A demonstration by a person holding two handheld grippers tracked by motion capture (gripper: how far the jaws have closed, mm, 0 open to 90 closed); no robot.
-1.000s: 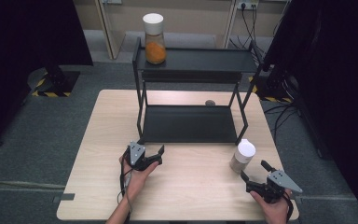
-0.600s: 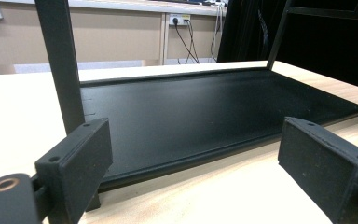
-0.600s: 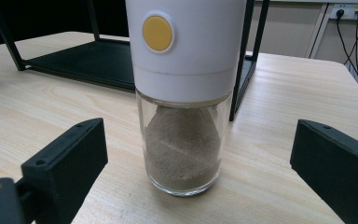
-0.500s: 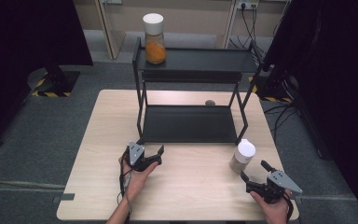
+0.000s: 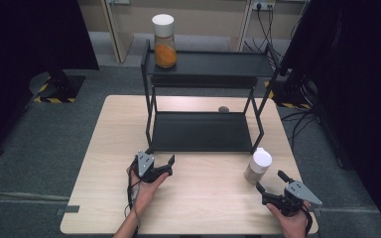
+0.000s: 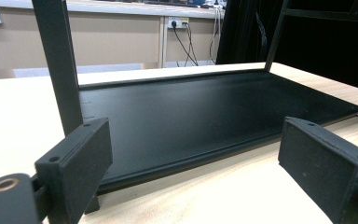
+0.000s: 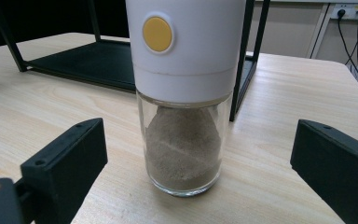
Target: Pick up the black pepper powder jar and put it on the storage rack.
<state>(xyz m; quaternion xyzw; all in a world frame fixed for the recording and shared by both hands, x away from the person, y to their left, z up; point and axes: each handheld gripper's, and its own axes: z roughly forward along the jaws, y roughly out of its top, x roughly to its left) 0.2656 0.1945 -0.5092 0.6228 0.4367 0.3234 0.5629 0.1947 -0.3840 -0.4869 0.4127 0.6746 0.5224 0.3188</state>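
The right gripper (image 5: 267, 192) is facing the grey jar (image 5: 257, 166), which is standing upright on the table (image 5: 104, 198) at about 5 o'clock from the rack (image 5: 203, 131), just off its front right leg. In the right gripper view the jaws are standing wide apart on either side of the jar (image 7: 184, 140), not touching it and holding nothing. The left gripper (image 5: 166, 166) is resting at about 7 o'clock from the rack, jaws likewise spread wide and empty, pointing at the bottom shelf (image 6: 205, 116), which is bare. An orange jar (image 5: 163, 42) is already sitting on the top shelf at its 11 o'clock corner. Judging by this, the work is at an early stage: the grasp on the grey jar is not yet made, and lifting and shelving it are probably left to do.
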